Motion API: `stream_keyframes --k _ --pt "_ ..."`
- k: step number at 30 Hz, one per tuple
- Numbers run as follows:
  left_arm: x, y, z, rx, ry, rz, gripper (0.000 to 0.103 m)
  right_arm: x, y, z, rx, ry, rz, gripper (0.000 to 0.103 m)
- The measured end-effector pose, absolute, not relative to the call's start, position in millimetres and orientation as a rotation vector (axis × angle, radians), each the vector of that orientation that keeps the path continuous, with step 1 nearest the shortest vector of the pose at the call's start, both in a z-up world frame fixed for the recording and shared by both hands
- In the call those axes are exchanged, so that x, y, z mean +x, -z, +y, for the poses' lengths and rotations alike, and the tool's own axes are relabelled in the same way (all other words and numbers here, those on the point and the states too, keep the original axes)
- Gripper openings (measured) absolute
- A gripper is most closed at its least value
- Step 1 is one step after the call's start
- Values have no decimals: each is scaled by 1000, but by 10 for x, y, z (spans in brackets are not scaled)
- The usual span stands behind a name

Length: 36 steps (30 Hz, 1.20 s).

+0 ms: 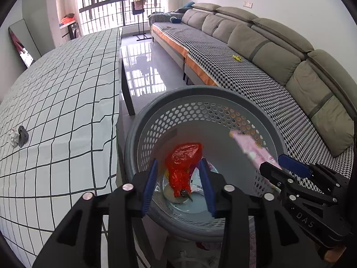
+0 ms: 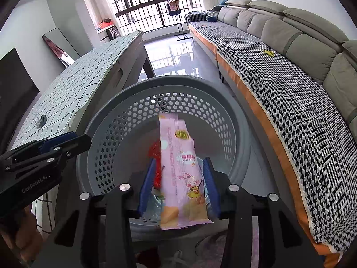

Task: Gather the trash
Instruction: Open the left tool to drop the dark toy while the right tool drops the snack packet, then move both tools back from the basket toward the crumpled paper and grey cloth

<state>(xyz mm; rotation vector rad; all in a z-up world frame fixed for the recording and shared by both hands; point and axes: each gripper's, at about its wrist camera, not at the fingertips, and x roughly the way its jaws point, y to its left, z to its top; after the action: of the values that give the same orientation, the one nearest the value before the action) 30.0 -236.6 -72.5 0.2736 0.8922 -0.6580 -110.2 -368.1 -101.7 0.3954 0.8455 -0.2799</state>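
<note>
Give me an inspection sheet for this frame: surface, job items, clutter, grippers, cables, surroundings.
Surface: checked tablecloth on the table, beside the grey basket.
Job's things: red plastic bag between the left gripper fingers, pads clear of it; pink snack wrapper between the right gripper fingers, over the basket; other trash at the basket's bottom.
Clutter: crumpled white and grey scraps on the cloth; yellow item on the sofa.
Grippers: both open.
Cables: nothing seen.
Surroundings: grey sofa, barred window, glossy floor.

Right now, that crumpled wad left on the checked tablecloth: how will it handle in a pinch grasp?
The crumpled wad looks like balled white paper with a grey scrap, so probably very light and squashy. Likely to compress between pads, not resist. It may skid on the tablecloth if nudged, and the two pieces could separate.
</note>
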Motion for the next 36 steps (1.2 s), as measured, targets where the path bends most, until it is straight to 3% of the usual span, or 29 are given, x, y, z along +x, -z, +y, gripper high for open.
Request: stream_keyframes --k 21,24,26,36 --pt "255 439 -2001 231 604 827 62 -1164 830 -3460 398 256 813 46" --pt "272 365 -1840 223 577 809 63 -1123 731 -3328 379 234 794 49" --pt "298 310 -1718 215 554 795 72 -1074 650 -3221 354 219 782 51" --pt "616 95 -852 179 392 725 79 -565 202 -2521 180 91 718 58"
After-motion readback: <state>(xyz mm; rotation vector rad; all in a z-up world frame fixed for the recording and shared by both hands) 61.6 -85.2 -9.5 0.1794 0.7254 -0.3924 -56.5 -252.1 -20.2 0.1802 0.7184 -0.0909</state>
